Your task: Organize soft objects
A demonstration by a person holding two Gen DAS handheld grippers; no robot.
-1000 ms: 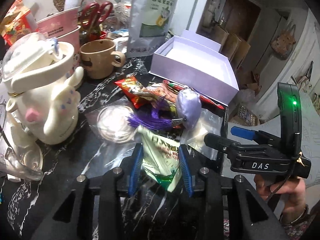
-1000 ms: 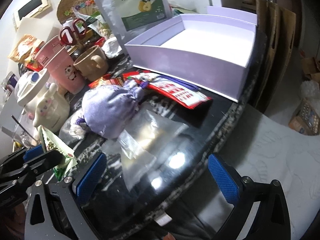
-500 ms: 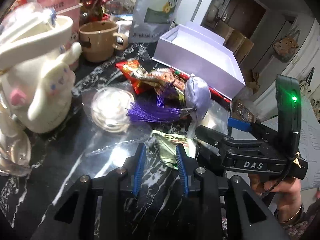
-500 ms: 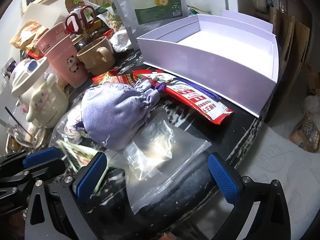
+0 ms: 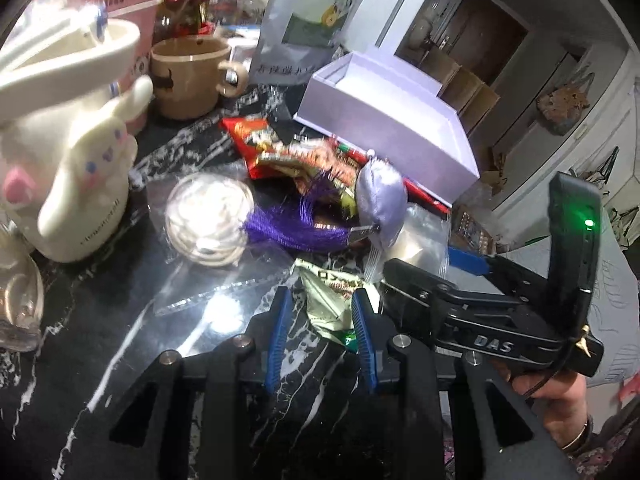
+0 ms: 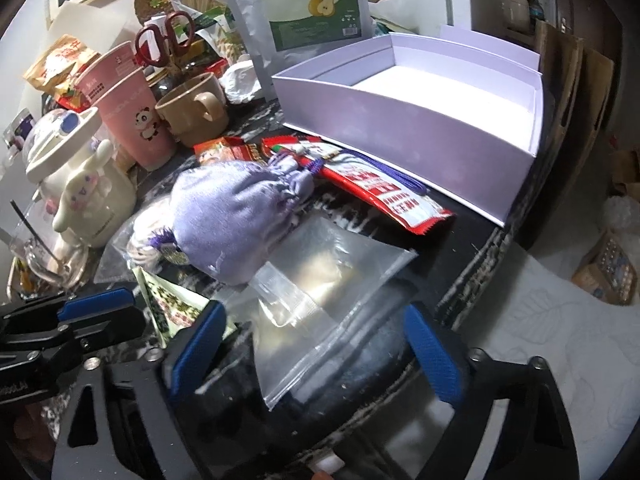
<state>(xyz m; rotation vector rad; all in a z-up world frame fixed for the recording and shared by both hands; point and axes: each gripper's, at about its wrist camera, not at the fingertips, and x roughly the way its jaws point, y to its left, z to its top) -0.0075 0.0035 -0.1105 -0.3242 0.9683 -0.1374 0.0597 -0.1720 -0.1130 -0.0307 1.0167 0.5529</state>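
My left gripper (image 5: pixel 320 304) is shut on a green-and-white snack packet (image 5: pixel 334 300), held low over the black marble table; the packet also shows in the right wrist view (image 6: pixel 176 304). A lilac drawstring pouch (image 6: pixel 236 216) with a purple tassel (image 5: pixel 296 228) lies just beyond it. My right gripper (image 6: pixel 312 328) is open, its pads either side of a clear zip bag (image 6: pixel 328 280) at the table's near edge. Red snack packets (image 6: pixel 384 192) lie against an open, empty lilac box (image 6: pixel 420 120).
A white bunny-shaped pot (image 5: pixel 68 168), a tan mug (image 5: pixel 188 76), pink cups (image 6: pixel 132 120), scissors (image 6: pixel 164 40) and a tall tea pouch (image 6: pixel 304 4) crowd the back left. A round item in clear wrap (image 5: pixel 208 216) lies mid-table. The table edge (image 6: pixel 480 272) drops off at the right.
My left gripper has closed on the green packet and drawn it back towards me. My right gripper has moved forward and down, so its pads now flank the clear zip bag.
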